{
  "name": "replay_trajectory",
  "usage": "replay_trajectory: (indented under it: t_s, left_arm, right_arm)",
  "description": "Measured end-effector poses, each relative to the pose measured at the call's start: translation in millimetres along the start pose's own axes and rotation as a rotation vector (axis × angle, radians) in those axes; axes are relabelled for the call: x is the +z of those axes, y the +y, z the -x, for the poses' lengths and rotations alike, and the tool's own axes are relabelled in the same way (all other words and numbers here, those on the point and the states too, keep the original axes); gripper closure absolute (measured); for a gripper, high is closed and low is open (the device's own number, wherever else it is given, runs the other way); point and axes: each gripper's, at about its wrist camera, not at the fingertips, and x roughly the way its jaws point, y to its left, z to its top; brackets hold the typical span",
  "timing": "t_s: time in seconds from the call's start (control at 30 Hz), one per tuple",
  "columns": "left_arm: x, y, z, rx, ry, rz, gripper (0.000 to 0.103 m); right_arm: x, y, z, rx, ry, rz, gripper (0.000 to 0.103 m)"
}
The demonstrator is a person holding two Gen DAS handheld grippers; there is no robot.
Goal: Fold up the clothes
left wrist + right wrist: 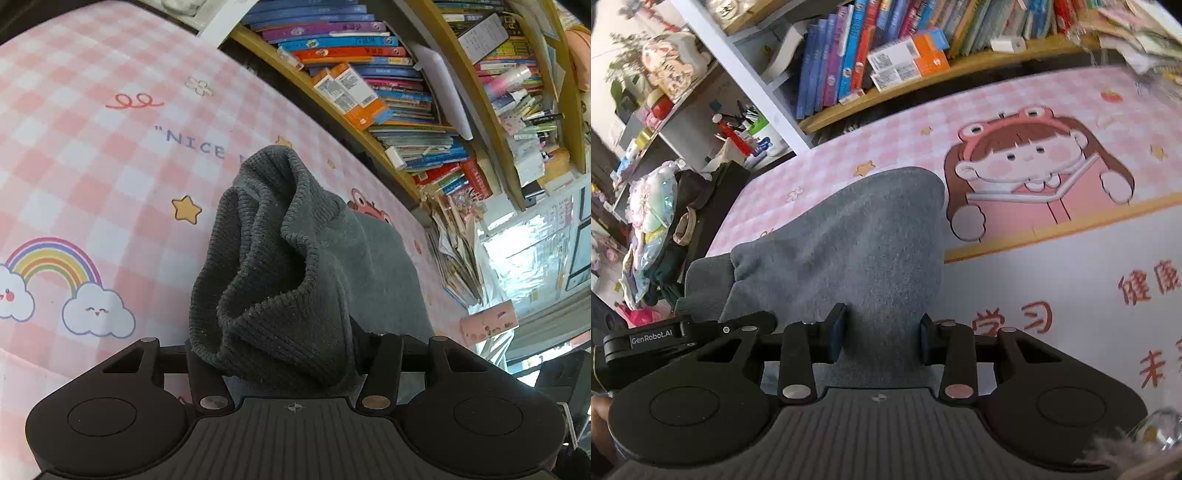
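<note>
**Both tongs on the grey garment, mid-fold**

Your left tongs (291, 354): clamped on the ribbed knit hem of the dark grey sweatshirt-type garment (280, 258). Ribbed band bunches up in thick folds right in front of the cam, lifted off the surface; smoother fleece part of the garment trails away to the right behind it. Finger pads themselves hidden by fabric.

Your right tongs (882, 336): closed on a fold of the same garment (849, 240), smooth fleece side. Blue-padded fingers (837, 332) press the cloth from both sides, fabric pinched betw. them and running fwd. From here the garment lies spread on the worktop, far end rounded, a puckered seam and ribbed section off to the left.

Garment location: on the pink-and-white checked cartoon mat (92, 166) covering the worktop, roughly centre, held at the near edge by both tongs.

Mat details: rainbow w/ smiling clouds (55, 284), yellow star (186, 209), "NICE" lettering in left view; cartoon girl in frog hat (1030, 177) and red Chinese characters in right view, just right of the garment.

Surroundings: wooden bookshelf (923, 77) packed w/ colourful books along the far edge of the worktop. White shelving w/ pens, toys, clutter at left in right-cam view. Pile of clothes and bags (653, 229) beside the worktop's left end.
</note>
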Motion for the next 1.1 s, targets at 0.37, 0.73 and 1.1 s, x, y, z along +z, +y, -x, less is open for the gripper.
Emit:
replay_trajectory:
  t_s: [0.37,0.73,1.1]
  left_arm:
    - [5,12,-15,0.007,0.065,0.037,0.041]
    - [6,6,-13,0.001,0.064,-0.016,0.052]
    - [9,-5,-2,-0.060,0.042,-0.079,0.053]
  right_arm:
    - [3,-20,-23,0.014,0.101,-0.097,0.050]
    - [3,-16,-22,0.047,0.097,-0.066,0.067]
    - [-1,1,2,0.013,0.002,0.006,0.069]
